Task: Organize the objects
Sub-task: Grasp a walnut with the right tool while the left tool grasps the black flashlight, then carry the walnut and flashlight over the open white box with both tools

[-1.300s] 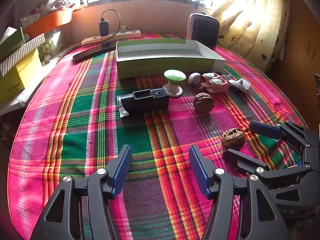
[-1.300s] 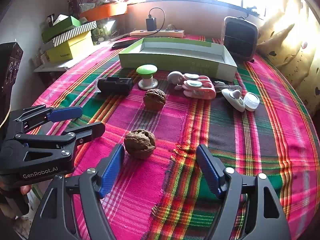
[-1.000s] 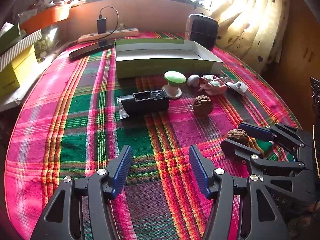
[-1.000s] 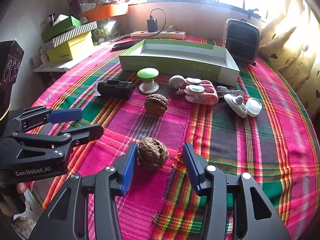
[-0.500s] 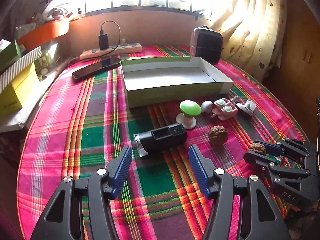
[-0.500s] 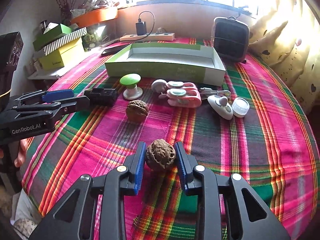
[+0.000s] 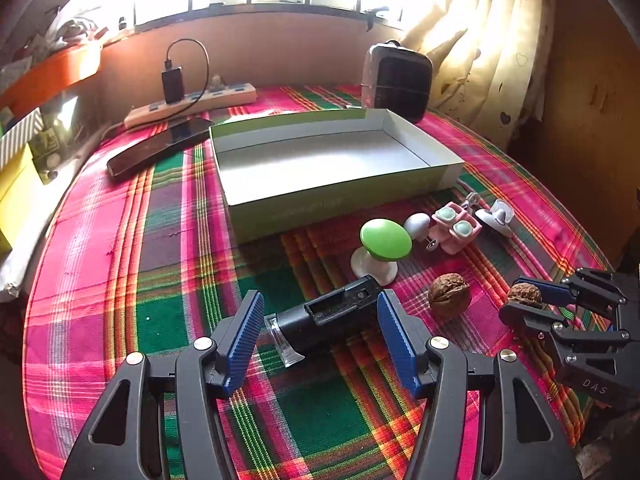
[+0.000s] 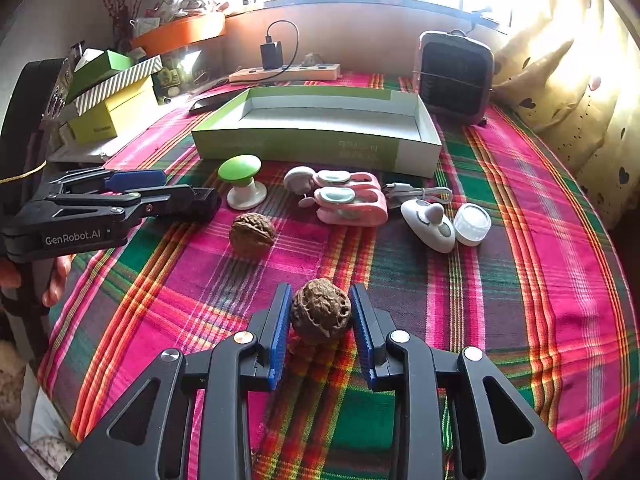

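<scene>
My right gripper (image 8: 320, 300) is shut on a brown walnut (image 8: 320, 312), both blue pads against its sides, low over the plaid cloth. It also shows at the right edge of the left wrist view as the right gripper (image 7: 532, 300) with the walnut (image 7: 524, 295). My left gripper (image 7: 320, 328) is open, and a black oblong device (image 7: 328, 316) lies on the cloth between its fingers, untouched as far as I can tell. A second walnut (image 7: 450, 294) lies loose to the right of it. An empty green box (image 7: 332, 164) stands behind.
In front of the box lie a green-topped knob (image 8: 240, 170), a pink gadget (image 8: 352, 200), a white gadget (image 8: 430, 224) and a white cap (image 8: 472, 224). A small heater (image 8: 454, 76), a power strip (image 8: 284, 72) and a dark phone (image 7: 160, 146) sit at the back. Stacked boxes (image 8: 112, 92) stand left.
The right gripper's jaws closed onto the walnut. The left gripper moved forward over the cloth, so the black device now lies between its open fingers.
</scene>
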